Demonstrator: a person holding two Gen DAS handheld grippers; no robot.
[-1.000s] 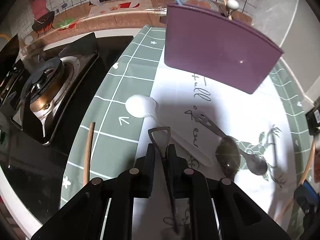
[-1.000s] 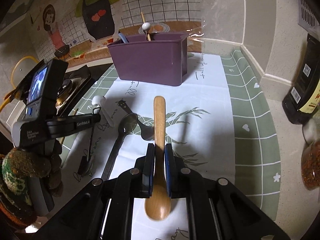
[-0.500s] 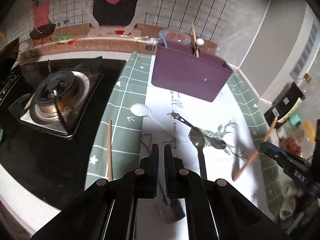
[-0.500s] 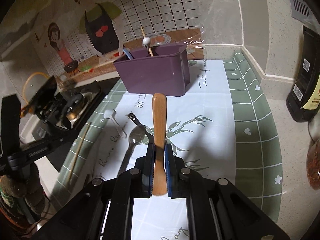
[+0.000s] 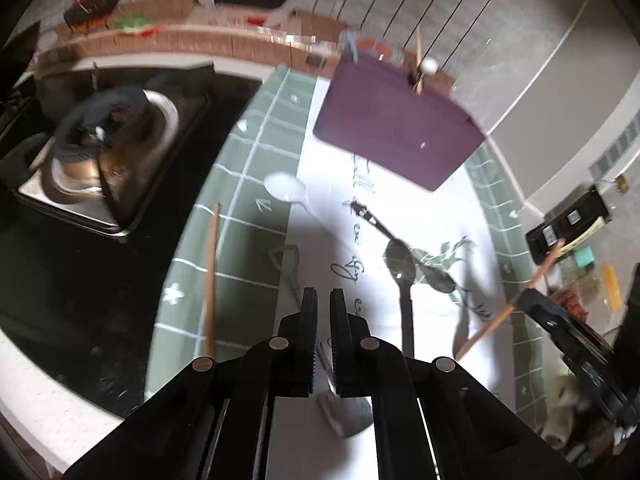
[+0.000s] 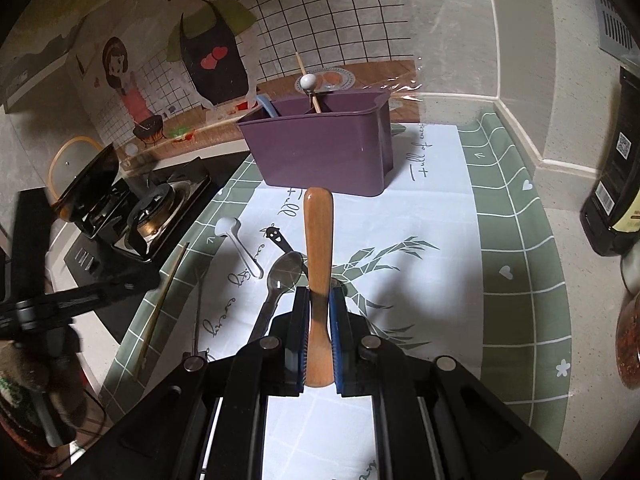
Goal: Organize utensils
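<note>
Over the green-and-white mat (image 6: pixel 516 240) on the tabletop, our right gripper (image 6: pixel 319 312) has its fingers clamped on a wooden spoon (image 6: pixel 318 248). The spoon is gripped partway along its length and is off the mat. Its long axis runs straight out ahead of the fingers, and the far end points at the purple holder (image 6: pixel 320 148), which stands upright at the back of the mat with a few utensils already in it. That alignment is what matters: the holder lies dead ahead of the right hand, so we judge the next move to be a lift forward and a tip-down into a compartment.

Our left gripper (image 5: pixel 323 308) has just been opening — its fingers stand a sliver apart with nothing between them. A thin loop-handled utensil (image 5: pixel 285 258) lies flat on the mat beneath them — lengthwise to the fingers. A metal spoon (image 6: pixel 282 276), a white spoon (image 6: pixel 228 227) and a chopstick (image 5: pixel 211 272) also wait there.
</note>
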